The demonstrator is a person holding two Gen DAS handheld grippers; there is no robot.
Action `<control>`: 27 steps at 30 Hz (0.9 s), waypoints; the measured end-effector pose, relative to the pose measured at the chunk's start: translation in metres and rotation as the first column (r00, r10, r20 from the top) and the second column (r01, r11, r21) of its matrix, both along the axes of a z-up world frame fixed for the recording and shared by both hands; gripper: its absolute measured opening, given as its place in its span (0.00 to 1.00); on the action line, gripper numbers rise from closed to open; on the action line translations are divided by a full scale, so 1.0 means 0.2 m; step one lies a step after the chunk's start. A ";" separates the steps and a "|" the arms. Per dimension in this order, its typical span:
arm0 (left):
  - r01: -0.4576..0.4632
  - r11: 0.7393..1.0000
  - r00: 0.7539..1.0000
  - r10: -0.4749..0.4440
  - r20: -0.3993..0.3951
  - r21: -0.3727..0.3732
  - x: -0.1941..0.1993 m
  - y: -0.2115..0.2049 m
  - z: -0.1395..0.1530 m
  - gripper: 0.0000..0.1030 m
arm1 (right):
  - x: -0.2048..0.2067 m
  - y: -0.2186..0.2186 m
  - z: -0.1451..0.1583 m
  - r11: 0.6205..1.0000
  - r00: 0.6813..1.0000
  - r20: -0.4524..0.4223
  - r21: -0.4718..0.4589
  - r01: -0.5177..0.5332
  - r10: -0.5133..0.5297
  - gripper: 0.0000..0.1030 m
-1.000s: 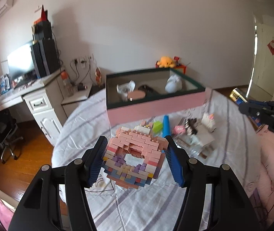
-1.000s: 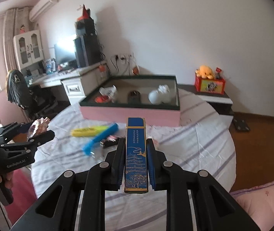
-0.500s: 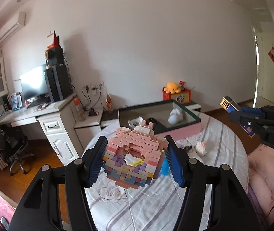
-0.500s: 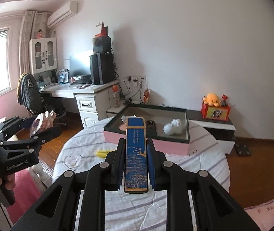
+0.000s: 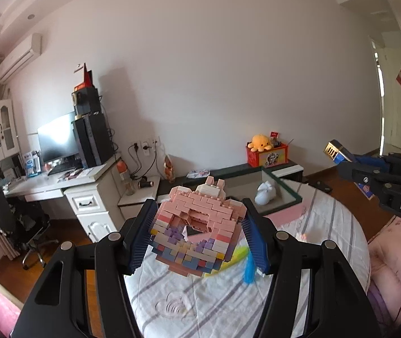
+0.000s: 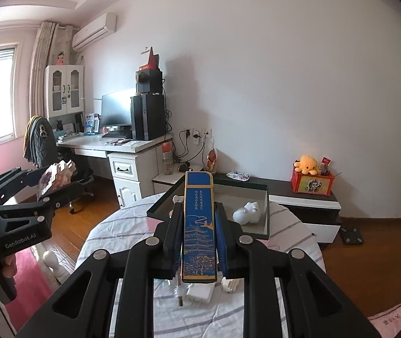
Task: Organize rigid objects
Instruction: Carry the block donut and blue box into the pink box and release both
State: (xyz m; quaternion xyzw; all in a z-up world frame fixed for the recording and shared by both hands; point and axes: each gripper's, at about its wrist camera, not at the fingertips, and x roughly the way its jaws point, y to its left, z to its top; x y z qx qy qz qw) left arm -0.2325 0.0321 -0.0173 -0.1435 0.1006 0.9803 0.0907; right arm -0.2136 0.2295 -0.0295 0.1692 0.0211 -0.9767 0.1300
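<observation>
**Both loads lifted well clear of the worktop, box is next**

So compared with a second ago, both grippers have come up a lot. Back then the left wrist view was looking down at the clutter right in front of the pink box; now the same camera sees mostly wall, and the round worktop sits low in the picture. Same story on the right.

The left gripper has its fingers clenched on the brick donut, pink bricks on top, purple and blue ones underneath, squeezed on both sides by the blue pads. It hangs in the air above the near part of the worktop, touching nothing else.

The right gripper is clamped on the blue tower box, a long flat case with a gold edge, standing lengthwise between the fingers and sticking out past the tips toward 12 o'clock. Also airborne.

The pink storage box is at about 12 o'clock beyond both, open top, with a white figurine already inside. A yellow thing and a blue stick lie on the cloth, partly hidden behind the donut.

My read: pickup is done for both, and what's left is carrying forward and lowering each into the box. The donut is bricks, so I'd guess a hard bump on the rim could knock pieces off.
</observation>
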 end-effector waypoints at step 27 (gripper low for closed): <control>0.092 0.996 0.961 -0.086 0.265 -0.010 -1.22 0.34 -0.34 0.59 | -1.02 0.14 -0.32 0.999 0.980 0.196 0.047 0.011 -0.020 0.20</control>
